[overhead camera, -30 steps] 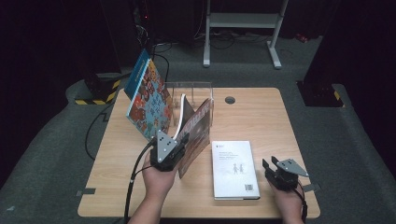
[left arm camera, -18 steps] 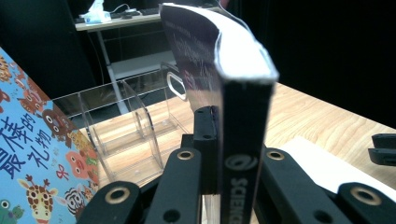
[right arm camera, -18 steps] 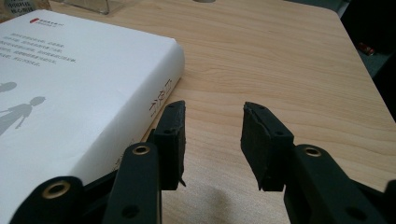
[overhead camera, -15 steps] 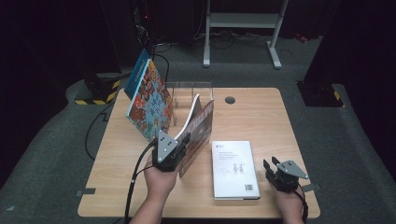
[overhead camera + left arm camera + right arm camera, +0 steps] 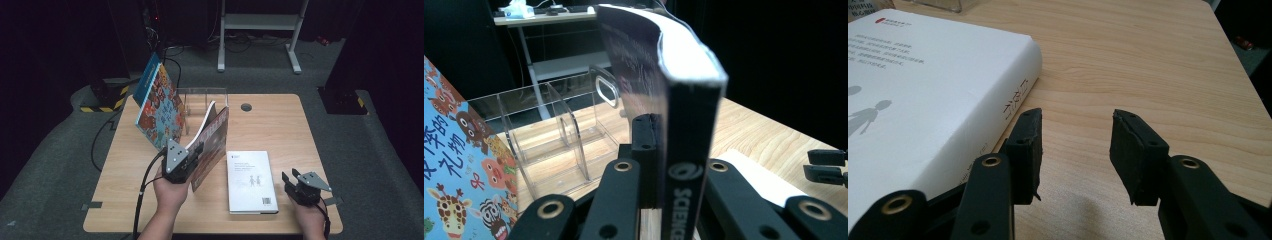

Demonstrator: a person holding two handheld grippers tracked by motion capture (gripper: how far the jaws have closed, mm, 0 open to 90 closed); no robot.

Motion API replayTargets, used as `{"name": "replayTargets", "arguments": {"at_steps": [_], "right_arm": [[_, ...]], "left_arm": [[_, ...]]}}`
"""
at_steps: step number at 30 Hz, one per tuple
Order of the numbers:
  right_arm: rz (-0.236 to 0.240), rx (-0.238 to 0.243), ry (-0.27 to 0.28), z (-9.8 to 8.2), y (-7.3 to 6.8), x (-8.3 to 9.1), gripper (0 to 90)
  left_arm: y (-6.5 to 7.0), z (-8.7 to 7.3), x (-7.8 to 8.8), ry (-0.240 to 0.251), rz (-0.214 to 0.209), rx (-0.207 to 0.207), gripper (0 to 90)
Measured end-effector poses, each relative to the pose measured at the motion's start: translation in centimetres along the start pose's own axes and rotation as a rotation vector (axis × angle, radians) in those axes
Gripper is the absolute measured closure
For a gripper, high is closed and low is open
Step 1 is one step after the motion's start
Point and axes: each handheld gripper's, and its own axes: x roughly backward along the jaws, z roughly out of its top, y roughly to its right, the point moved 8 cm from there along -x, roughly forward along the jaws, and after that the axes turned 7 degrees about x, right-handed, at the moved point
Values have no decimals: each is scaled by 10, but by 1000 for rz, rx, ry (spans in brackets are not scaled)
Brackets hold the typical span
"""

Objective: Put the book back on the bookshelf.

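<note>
The left gripper (image 5: 192, 160) is clamped on the spine end of a dark book (image 5: 212, 137), upright just near the clear rack (image 5: 202, 95). Stiff at the spine, its pages bow, so a spine hold seems safest. The right gripper (image 5: 1075, 150) stands half open, empty, on the desk (image 5: 280, 120).

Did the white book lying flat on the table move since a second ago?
No. The white book lies in the same spot, between the table's front edge and the round hole.
</note>
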Motion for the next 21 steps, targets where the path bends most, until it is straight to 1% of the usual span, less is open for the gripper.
{"name": "replayTargets", "arguments": {"at_steps": [1, 4, 6, 9, 12, 17, 18, 21], "right_arm": [[8, 2, 0, 0, -1, 0, 560], [9, 3, 1, 0, -1, 0, 562], [12, -2, -2, 0, -2, 0, 560], [17, -19, -15, -1, -1, -1, 550], [16, -24, -15, -1, 0, -1, 550], [20, -26, -21, -2, 0, -1, 564], [20, -26, -21, -2, 0, -1, 564], [35, -34, -28, -2, -1, -1, 558]], "left_arm": [[-1, 1, 0, -3, -1, 6, 838], [-2, 3, 1, -1, -1, 11, 839], [-3, 4, 1, -2, 1, 9, 838], [-5, 8, 3, 11, 8, 10, 839], [-7, 11, 4, 19, 10, 10, 839], [-11, 22, 7, 31, 23, 3, 839], [-11, 22, 7, 31, 23, 3, 839], [-15, 28, 9, 30, 41, 0, 838]]}}
